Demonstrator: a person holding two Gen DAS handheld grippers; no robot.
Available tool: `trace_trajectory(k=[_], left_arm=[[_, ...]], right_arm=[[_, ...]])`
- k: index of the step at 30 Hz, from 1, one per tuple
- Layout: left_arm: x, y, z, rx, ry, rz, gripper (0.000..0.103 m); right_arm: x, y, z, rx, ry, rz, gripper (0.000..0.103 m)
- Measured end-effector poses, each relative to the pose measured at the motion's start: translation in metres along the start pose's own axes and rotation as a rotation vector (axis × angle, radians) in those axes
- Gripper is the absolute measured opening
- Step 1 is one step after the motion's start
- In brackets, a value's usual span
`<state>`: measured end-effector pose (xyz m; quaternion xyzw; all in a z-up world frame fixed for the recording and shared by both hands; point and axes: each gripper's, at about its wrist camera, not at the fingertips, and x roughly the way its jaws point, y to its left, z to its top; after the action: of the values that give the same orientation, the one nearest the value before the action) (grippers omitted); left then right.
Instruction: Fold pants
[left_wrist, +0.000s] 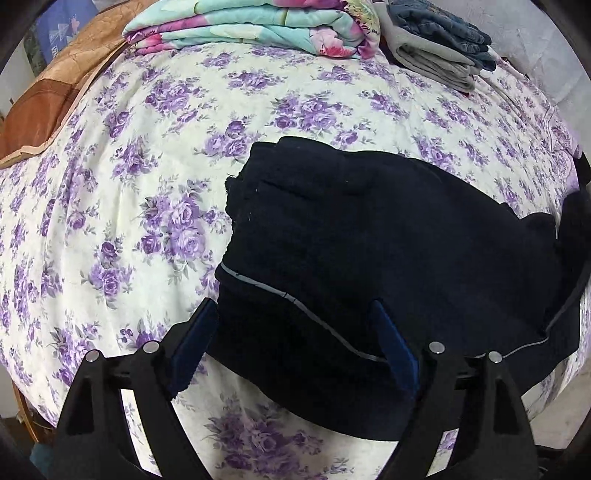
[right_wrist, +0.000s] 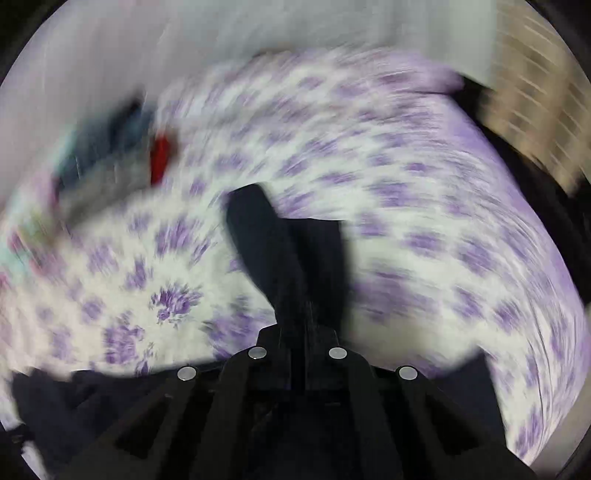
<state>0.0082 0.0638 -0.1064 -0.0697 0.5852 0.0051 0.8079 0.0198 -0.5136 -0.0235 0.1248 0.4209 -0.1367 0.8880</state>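
Observation:
Black pants (left_wrist: 369, 229) with a thin grey stripe lie in a folded heap on the purple-flowered bed sheet (left_wrist: 129, 184). My left gripper (left_wrist: 295, 325) points down over their near left end. It is open, its blue pads (left_wrist: 195, 332) wide apart, with the pants' edge lying loose between them. The right wrist view is heavily blurred. There my right gripper (right_wrist: 304, 306) is shut on a flap of the black pants (right_wrist: 273, 240) that sticks out past its tips. More black cloth (right_wrist: 55, 406) hangs at the lower left of that view.
A folded flowered quilt (left_wrist: 240, 26) and a stack of folded jeans and grey clothes (left_wrist: 436, 48) sit at the bed's far side. A brown cloth (left_wrist: 44, 103) covers the far left corner. A red thing (right_wrist: 160, 158) shows as a blur.

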Motion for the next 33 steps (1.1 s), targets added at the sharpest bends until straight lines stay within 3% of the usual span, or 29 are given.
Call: trace_trajectory(k=[2, 3, 6, 8, 9, 11, 13, 14, 15, 16, 17, 19, 20, 23, 26, 29, 30, 31, 33], left_arm=[[0.002, 0.0, 0.002, -0.003, 0.012, -0.006, 0.082], [0.002, -0.001, 0.001, 0.003, 0.014, -0.009, 0.082], [0.004, -0.002, 0.001, 0.029, 0.022, -0.017, 0.084], [0.005, -0.002, -0.001, 0.042, 0.024, -0.012, 0.084], [0.005, -0.002, -0.001, 0.048, 0.026, -0.013, 0.084], [0.004, -0.001, 0.0, 0.047, 0.035, -0.017, 0.084], [0.0, -0.001, 0.001, 0.046, 0.031, -0.015, 0.084], [-0.003, 0.0, 0.0, 0.049, 0.022, -0.007, 0.084], [-0.007, 0.0, 0.0, 0.054, 0.008, 0.003, 0.084], [-0.011, 0.0, -0.001, 0.063, -0.004, 0.01, 0.084], [-0.014, 0.001, -0.002, 0.07, -0.013, 0.014, 0.084], [-0.02, 0.004, -0.004, 0.073, -0.031, 0.018, 0.084], [-0.021, 0.009, -0.005, 0.056, -0.036, 0.023, 0.084], [-0.025, 0.024, -0.006, -0.006, -0.049, 0.03, 0.084], [-0.033, 0.039, -0.009, -0.057, -0.074, 0.038, 0.084], [-0.037, 0.056, -0.01, -0.108, -0.085, 0.048, 0.084], [-0.037, 0.058, -0.01, -0.117, -0.083, 0.052, 0.084], [-0.036, 0.06, -0.01, -0.13, -0.08, 0.048, 0.084], [-0.034, 0.059, -0.008, -0.142, -0.059, 0.004, 0.084]], right_arm=[[-0.029, -0.055, -0.019, 0.119, -0.021, 0.032, 0.004], [-0.036, -0.088, -0.042, 0.191, -0.002, 0.059, 0.004], [-0.024, -0.142, -0.109, 0.337, 0.104, 0.088, 0.007], [0.002, -0.158, -0.15, 0.421, 0.206, 0.116, 0.014], [0.008, -0.168, -0.169, 0.493, 0.197, 0.156, 0.014], [-0.002, -0.172, -0.176, 0.578, 0.143, 0.169, 0.019], [-0.012, -0.164, -0.168, 0.54, 0.151, 0.13, 0.04], [-0.025, -0.157, -0.158, 0.477, 0.118, 0.072, 0.047], [-0.033, -0.152, -0.153, 0.44, 0.082, 0.026, 0.065], [-0.043, -0.146, -0.144, 0.399, 0.04, -0.032, 0.074], [-0.049, -0.14, -0.137, 0.351, 0.004, -0.096, 0.074], [-0.048, -0.136, -0.125, 0.28, 0.017, -0.197, 0.076], [-0.038, -0.134, -0.123, 0.231, 0.054, -0.258, 0.086], [0.028, -0.12, -0.132, 0.104, 0.415, -0.384, 0.091], [0.008, -0.102, -0.107, 0.15, 0.324, -0.489, 0.091], [-0.019, -0.054, -0.079, 0.033, 0.132, -0.533, 0.093], [-0.027, -0.04, -0.076, 0.006, 0.078, -0.526, 0.093], [-0.035, -0.017, -0.071, -0.03, 0.009, -0.465, 0.094], [-0.038, 0.026, -0.068, -0.13, -0.033, -0.313, 0.096]])
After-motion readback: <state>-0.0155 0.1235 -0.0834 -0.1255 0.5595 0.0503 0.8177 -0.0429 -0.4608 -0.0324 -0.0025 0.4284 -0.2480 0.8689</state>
